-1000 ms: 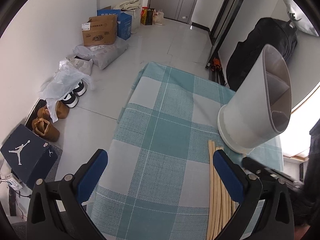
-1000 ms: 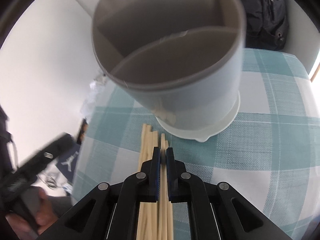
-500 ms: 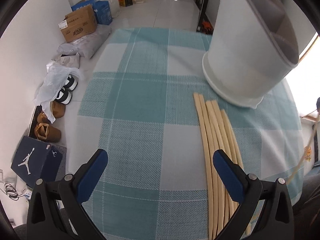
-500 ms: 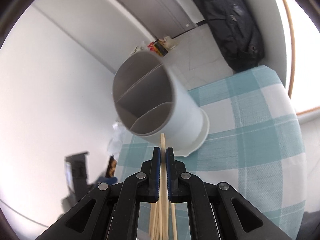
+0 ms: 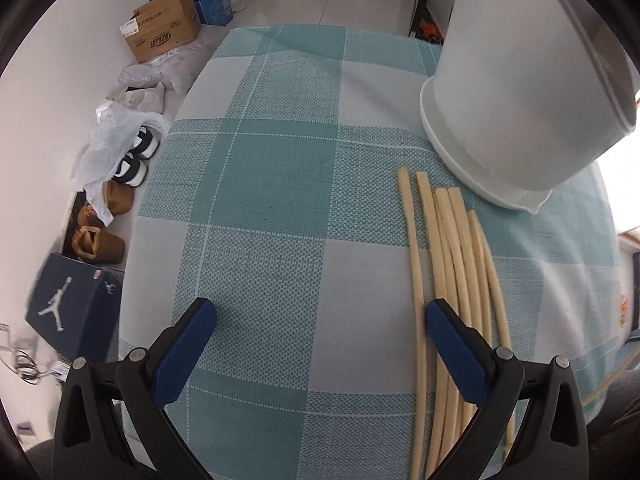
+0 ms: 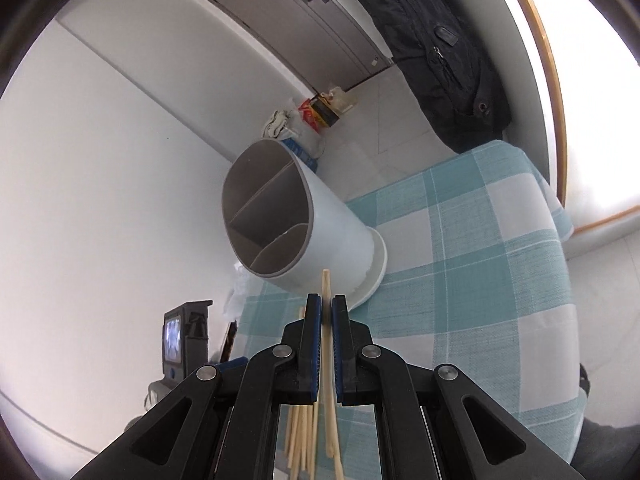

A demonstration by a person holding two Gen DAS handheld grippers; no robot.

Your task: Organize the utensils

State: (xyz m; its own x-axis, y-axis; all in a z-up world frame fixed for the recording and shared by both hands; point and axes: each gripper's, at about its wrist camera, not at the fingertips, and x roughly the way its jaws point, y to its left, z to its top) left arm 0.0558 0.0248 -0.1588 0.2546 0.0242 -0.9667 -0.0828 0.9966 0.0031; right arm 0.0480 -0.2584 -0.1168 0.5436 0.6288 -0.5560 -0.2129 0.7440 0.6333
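Note:
A white utensil holder [image 5: 516, 92] with grey inner dividers stands on the teal checked tablecloth [image 5: 280, 208]; it also shows in the right wrist view [image 6: 304, 236]. Several pale wooden chopsticks [image 5: 452, 264] lie side by side in front of it. My left gripper [image 5: 320, 332] is open and empty, low over the cloth, its right finger above the chopsticks. My right gripper [image 6: 326, 308] is shut on a pair of chopsticks [image 6: 327, 284], lifted above the table, tips pointing toward the holder. The other chopsticks [image 6: 300, 432] lie below it.
The table's left edge drops to a floor with a dark shoe box [image 5: 72, 312], shoes [image 5: 132, 160], a plastic bag and cardboard boxes [image 5: 164, 36]. A black backpack [image 6: 440, 52] hangs by the wall beyond the table's far end.
My right gripper has risen higher with the chopsticks, so the holder looks smaller and farther. My left gripper has moved forward and lower over the cloth toward the lying chopsticks.

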